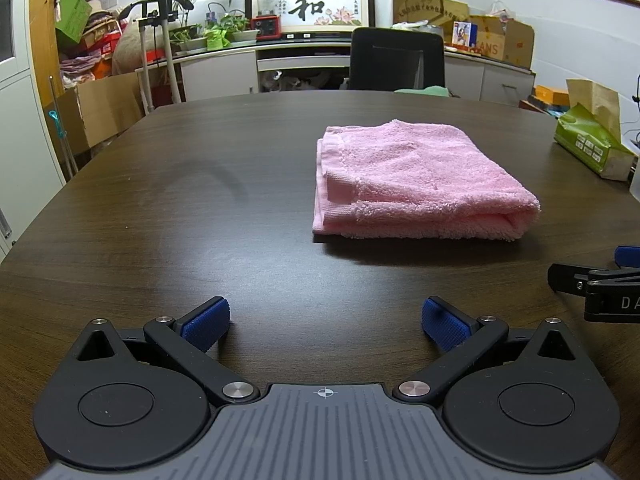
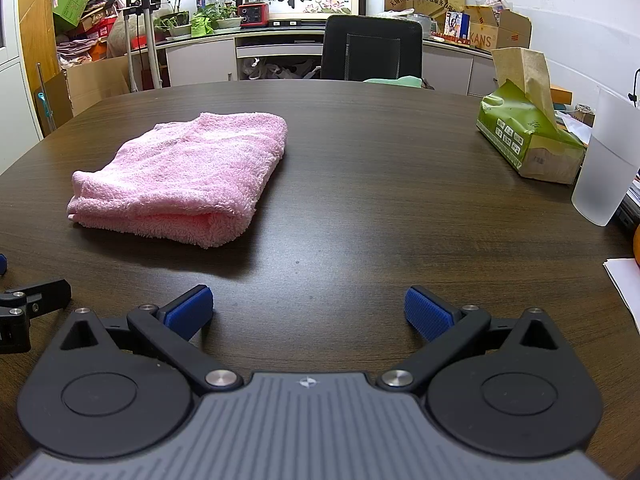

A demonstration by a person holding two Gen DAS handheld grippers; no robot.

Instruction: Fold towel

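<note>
Left tongs [image 1: 326, 322] level, low over the tabletop [image 1: 200, 208], blue pads wide apart, nothing between them. Right tongs [image 2: 309, 312] same pose — pads spread, empty. Towel [image 1: 416, 184] lies folded flat on the tabletop, ahead and right of the left tongs, ahead and left of the right tongs [image 2: 180, 178], well apart from both. Tissue box [image 2: 528, 140] far right of the right tongs.

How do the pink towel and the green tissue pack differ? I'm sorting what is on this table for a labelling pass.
The pink terry towel lies flat and folded in soft layers; the green plastic tissue pack is a firm, box-like block. The towel is plain, while the pack carries printed panels. The towel is closed up; the pack has brown tissue sticking up from its top. Both rest on the dark wooden table, untouched by either gripper.
</note>
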